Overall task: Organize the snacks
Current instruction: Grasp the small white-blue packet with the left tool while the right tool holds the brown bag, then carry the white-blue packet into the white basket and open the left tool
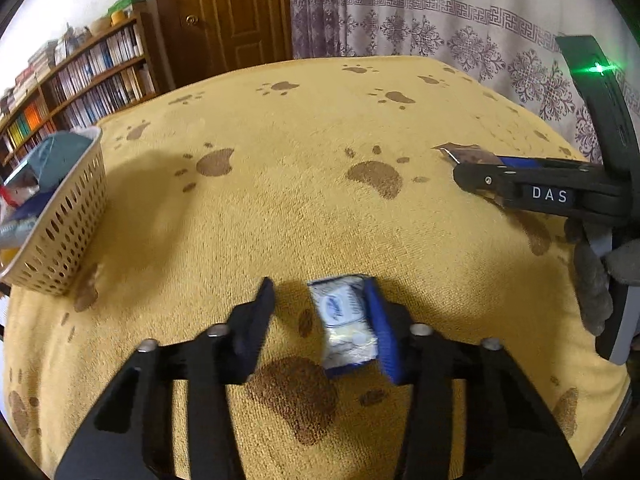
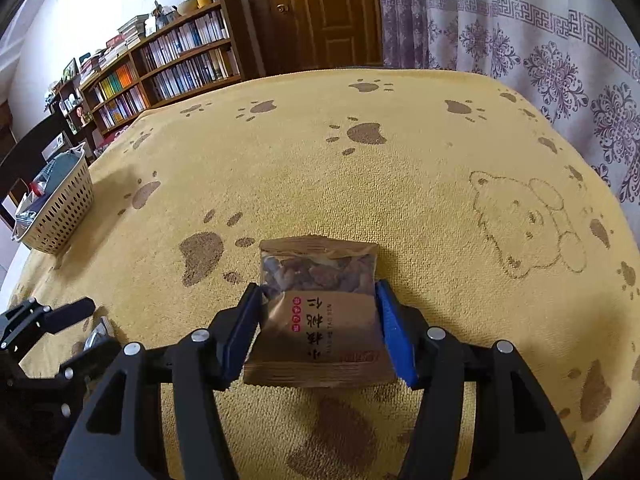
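Mostly the counter is open room: a mustard-yellow terry cloth printed with brown paw marks (image 2: 400,184) covers it, its far edge running along under the patterned curtain (image 2: 520,36) and the wooden door (image 2: 320,12), with a broad bare stretch across the middle. At the left edge stands a cream perforated plastic basket (image 1: 64,216), already holding several packets, well apart from both grippers.

The left gripper (image 1: 320,320) has its jaws spread. A small white-and-blue snack packet (image 1: 348,320) lies on the cloth between them, up against the right blue pad, with a clear gap to the left pad.

The right gripper (image 2: 316,320) has its jaws pressed against the two side edges of a flat brown kraft-paper pouch with a clear window (image 2: 320,312), pinching it. Dark lumpy pieces show through the window, and printed characters run below it. In the left wrist view the pouch juts beyond the black fingers, seemingly just above the cloth.

The cloth is nubbly and soft-looking; the pads are flat blue rubber on black linkages.
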The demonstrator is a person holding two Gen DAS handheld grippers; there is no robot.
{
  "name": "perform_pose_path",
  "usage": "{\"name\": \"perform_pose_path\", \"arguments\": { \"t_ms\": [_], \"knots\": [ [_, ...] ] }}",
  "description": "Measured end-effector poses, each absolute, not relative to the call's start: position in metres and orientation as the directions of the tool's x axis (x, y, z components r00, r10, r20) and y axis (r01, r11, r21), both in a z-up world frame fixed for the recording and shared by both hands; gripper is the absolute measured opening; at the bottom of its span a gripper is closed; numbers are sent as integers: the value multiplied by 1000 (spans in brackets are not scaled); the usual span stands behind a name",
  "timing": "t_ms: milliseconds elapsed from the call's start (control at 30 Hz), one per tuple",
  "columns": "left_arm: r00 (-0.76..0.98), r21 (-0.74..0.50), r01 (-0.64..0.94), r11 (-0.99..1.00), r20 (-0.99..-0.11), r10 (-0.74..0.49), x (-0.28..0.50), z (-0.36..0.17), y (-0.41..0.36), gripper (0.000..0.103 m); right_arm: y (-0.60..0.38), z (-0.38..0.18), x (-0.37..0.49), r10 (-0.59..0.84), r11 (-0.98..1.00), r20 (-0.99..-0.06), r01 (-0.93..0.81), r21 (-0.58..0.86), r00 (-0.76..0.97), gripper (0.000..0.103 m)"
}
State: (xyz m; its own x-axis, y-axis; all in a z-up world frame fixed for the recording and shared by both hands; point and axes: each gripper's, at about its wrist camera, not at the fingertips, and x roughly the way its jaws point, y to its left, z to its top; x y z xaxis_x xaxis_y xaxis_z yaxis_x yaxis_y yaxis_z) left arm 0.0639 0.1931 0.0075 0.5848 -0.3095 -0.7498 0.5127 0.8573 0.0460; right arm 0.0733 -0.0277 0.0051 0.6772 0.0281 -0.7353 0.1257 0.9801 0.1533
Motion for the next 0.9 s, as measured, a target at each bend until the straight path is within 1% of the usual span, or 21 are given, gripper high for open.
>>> {"name": "perform_pose_path", "arguments": {
  "t_ms": [33, 133, 400, 900],
  "knots": [
    [584, 45, 514, 857, -750, -311, 63, 8, 194, 33, -28, 5, 73, 29, 980, -735, 126, 155, 678, 58],
    [576, 44, 526, 849, -753, -318, 61, 9, 193, 22, -29, 5, 73, 34, 979, -733, 125, 161, 679, 58],
    [596, 43, 525, 850, -731, -331, 61, 22, 198, 21, -30, 5, 73, 39, 978, -731, 125, 169, 681, 58],
    [678, 31, 437, 899, -667, -307, 70, 57, 230, 21, -30, 5, 73, 42, 977, -730, 124, 172, 682, 58]
  ]
}}
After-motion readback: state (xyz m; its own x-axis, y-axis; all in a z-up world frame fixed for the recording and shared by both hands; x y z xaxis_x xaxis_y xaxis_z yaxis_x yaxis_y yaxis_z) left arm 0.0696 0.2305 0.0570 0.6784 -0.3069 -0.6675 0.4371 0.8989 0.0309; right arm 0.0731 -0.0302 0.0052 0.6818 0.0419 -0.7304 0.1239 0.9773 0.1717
